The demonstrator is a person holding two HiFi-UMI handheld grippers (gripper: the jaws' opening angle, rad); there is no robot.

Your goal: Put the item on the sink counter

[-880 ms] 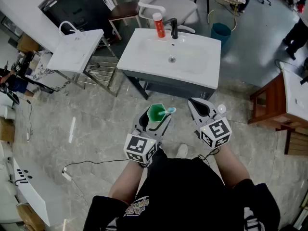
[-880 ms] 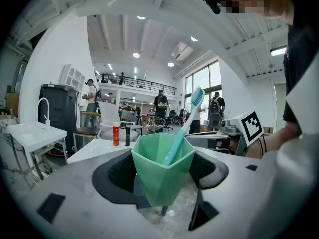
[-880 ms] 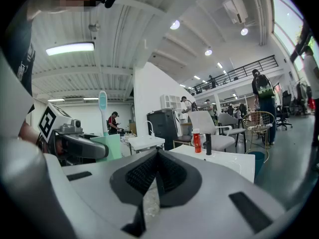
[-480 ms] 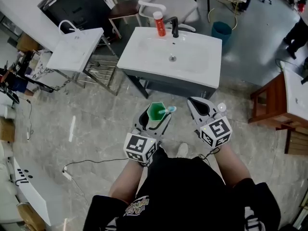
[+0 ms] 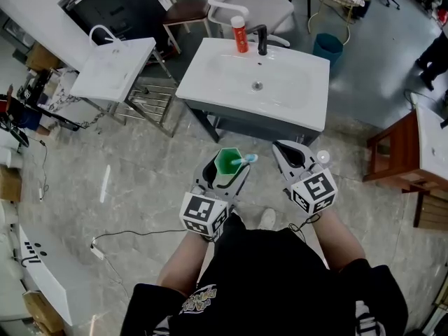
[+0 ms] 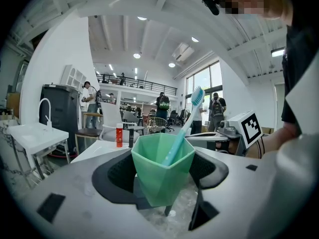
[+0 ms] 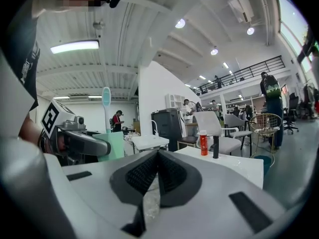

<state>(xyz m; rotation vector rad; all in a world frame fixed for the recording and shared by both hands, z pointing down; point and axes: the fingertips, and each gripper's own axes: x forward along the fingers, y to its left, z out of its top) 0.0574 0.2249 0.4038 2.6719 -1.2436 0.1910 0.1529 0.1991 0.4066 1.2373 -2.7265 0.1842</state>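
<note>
Green cup [image 6: 162, 171] with a toothbrush [image 6: 182, 128] sits upright in the wide-set fingers [image 6: 117, 176] of the left gripper [image 5: 225, 166], likely so nothing tips out, well short of the sink counter [image 5: 210, 86] ahead; the right gripper [image 5: 290, 156] has its fingers closed, empty.

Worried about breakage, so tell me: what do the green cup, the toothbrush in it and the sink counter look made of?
Green cup: likely plastic, matte, faceted with thin walls.
Toothbrush: plastic, with a smooth pale-blue handle.
Sink counter: probably glazed ceramic or resin, glossy white with a moulded basin.
</note>
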